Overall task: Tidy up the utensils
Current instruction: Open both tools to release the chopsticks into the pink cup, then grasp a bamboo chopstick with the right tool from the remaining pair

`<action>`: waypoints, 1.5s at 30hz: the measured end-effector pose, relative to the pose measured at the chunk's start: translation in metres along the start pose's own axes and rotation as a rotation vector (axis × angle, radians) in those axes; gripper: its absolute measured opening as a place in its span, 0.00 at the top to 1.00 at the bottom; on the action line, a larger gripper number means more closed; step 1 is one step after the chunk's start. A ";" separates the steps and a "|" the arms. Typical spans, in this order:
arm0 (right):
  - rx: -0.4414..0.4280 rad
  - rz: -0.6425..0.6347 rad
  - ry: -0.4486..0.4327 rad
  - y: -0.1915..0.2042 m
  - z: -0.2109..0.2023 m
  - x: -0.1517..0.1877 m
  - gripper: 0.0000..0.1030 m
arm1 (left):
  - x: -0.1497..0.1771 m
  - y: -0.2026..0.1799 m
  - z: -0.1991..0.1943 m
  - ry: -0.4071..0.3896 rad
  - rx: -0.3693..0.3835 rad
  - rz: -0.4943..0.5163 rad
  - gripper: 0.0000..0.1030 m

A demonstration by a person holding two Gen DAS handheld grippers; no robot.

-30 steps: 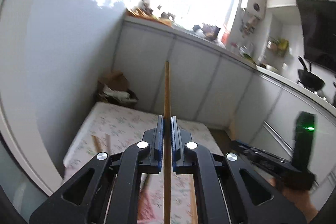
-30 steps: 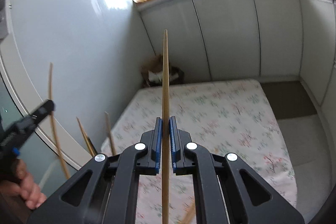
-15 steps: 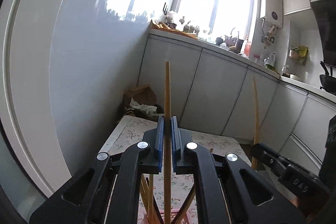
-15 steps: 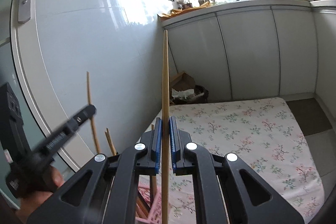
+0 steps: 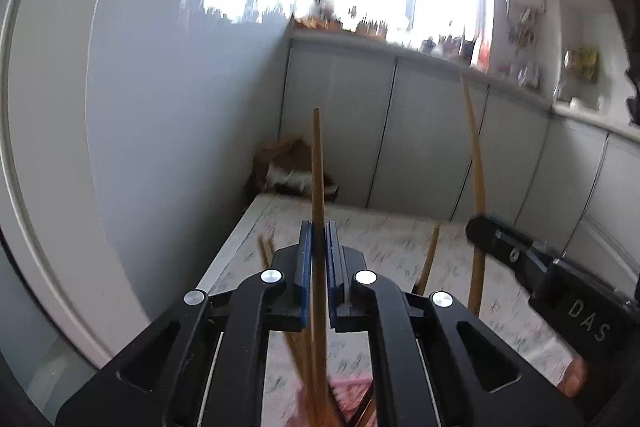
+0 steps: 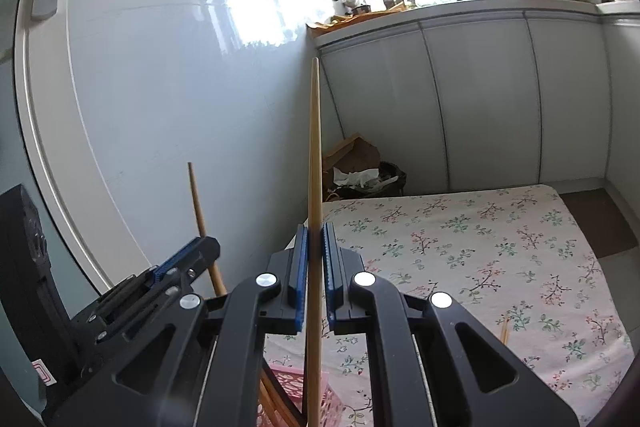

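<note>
Kitchen cabinets [image 6: 480,99] and a bright window back a low bench [image 6: 500,247] under a floral cloth, with a bin of paper scraps [image 6: 360,179] in the corner behind it.

Each hand-held gripper pinches one wooden chopstick, pads pressed tight on the shaft. The left hand-held gripper [image 5: 316,259] holds its chopstick [image 5: 317,167] near the middle, thin end up and slightly tilted; the right hand-held gripper [image 6: 315,259] does the same with the right chopstick [image 6: 314,147]. Held upright like this, the lower ends point down toward the pink basket [image 6: 320,395] at the near edge of the bench, where other chopsticks [image 6: 272,399] already stand leaning. That orientation suits dropping each stick in end first, among the rest.

Both grippers sit close together over the basket, each visible in the other's view, so the two sticks appear meant to go in as a pair. One more chopstick [image 6: 505,331] lies loose on the cloth to the right, not yet collected.

The lower tips are hidden behind the grippers, so I cannot tell whether they have entered the basket.
</note>
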State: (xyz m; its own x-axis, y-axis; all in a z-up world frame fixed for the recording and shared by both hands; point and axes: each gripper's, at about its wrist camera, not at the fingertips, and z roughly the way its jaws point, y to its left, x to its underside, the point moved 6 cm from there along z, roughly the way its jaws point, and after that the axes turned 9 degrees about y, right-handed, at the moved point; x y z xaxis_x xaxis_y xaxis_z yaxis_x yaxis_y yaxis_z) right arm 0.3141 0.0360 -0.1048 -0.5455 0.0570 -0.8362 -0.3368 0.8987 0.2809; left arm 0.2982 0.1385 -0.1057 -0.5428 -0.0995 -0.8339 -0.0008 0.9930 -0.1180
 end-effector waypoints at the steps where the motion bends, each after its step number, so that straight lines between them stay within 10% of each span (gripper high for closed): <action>1: 0.000 -0.006 0.004 0.000 0.003 0.001 0.93 | 0.002 0.001 0.001 0.036 -0.001 -0.005 0.93; 6: 0.015 -0.025 0.002 0.006 0.008 0.009 0.93 | -0.010 0.025 -0.020 0.113 0.033 -0.170 0.53; 14: 0.030 -0.037 -0.024 0.017 0.013 0.020 0.93 | -0.016 0.044 -0.040 0.326 -0.028 -0.280 0.50; 42: 0.049 -0.124 0.131 0.004 0.011 0.038 0.90 | -0.022 0.037 -0.045 0.322 0.060 -0.271 0.45; 45: 0.068 -0.009 0.165 -0.025 -0.008 0.017 0.73 | -0.023 0.027 -0.047 0.325 0.098 -0.257 0.45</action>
State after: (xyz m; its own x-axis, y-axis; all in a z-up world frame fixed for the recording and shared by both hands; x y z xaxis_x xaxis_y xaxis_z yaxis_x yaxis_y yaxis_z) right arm 0.3075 0.0108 -0.1221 -0.6634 -0.0185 -0.7481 -0.2928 0.9264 0.2368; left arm 0.2717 0.1709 -0.0645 -0.7719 -0.3019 -0.5595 -0.0988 0.9263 -0.3635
